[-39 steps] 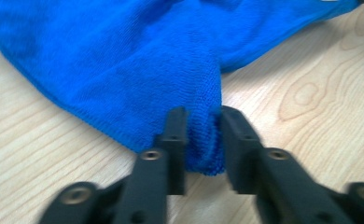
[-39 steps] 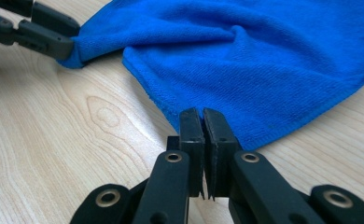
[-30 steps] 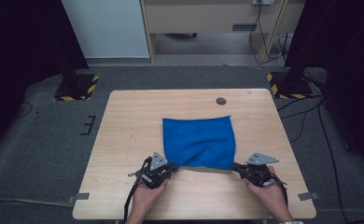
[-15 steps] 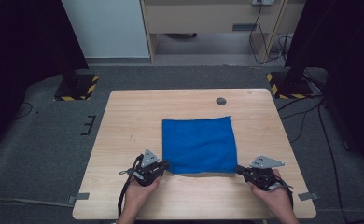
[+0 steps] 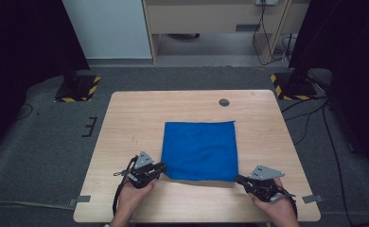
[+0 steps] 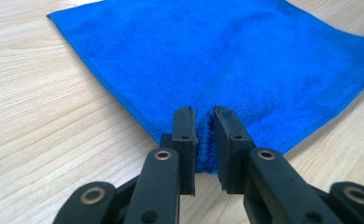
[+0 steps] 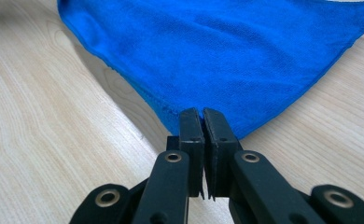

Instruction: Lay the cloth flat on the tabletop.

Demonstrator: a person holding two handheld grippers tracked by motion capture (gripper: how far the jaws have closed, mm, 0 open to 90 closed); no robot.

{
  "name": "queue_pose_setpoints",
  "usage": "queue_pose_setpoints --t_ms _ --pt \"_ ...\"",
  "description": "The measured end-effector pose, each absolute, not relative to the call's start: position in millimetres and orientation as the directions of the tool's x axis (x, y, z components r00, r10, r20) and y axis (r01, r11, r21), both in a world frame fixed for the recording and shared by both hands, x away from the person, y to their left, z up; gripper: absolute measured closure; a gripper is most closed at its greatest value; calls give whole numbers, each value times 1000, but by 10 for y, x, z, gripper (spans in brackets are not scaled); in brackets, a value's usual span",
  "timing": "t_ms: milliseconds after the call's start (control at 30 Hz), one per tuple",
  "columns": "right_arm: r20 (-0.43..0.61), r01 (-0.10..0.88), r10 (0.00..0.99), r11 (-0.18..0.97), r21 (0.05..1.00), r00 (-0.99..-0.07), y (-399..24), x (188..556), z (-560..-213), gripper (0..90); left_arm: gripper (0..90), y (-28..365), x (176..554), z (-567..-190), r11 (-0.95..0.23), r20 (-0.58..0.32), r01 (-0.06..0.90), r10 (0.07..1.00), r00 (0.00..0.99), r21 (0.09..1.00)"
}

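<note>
High view: blue cloth (image 5: 199,150) lies flat, edges square with table (image 5: 126,113).

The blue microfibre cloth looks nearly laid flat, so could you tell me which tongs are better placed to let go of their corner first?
The left tongs, probably: their jaws have just been opening and a gap shows around the blue microfibre cloth. The right tongs are clamped tight on their corner.

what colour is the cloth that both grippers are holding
Solid bright blue cloth, no pattern; it shows best in the left gripper view.
</note>
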State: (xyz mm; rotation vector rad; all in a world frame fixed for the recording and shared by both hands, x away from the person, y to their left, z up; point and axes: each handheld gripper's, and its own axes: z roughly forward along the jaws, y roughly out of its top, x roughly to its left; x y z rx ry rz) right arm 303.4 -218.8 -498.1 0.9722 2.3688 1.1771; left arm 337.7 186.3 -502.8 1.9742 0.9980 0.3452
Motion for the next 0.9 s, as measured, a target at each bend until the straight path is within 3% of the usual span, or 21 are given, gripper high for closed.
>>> queue_pose_setpoints --t_ms 267,500,900 --pt "-5 441 695 462 769 -719 -2210 2984 -5011 858 723 1938 3270 -5003 -321 -113 509 751 651 799" --pt "-1 438 677 478 761 -736 -2170 2969 -5023 855 829 1950 3204 -4992 -360 -111 515 728 676 778" --pt "0 440 660 500 746 -751 -2169 2867 -5018 810 787 2084 3085 -5009 -357 -138 540 725 674 762"
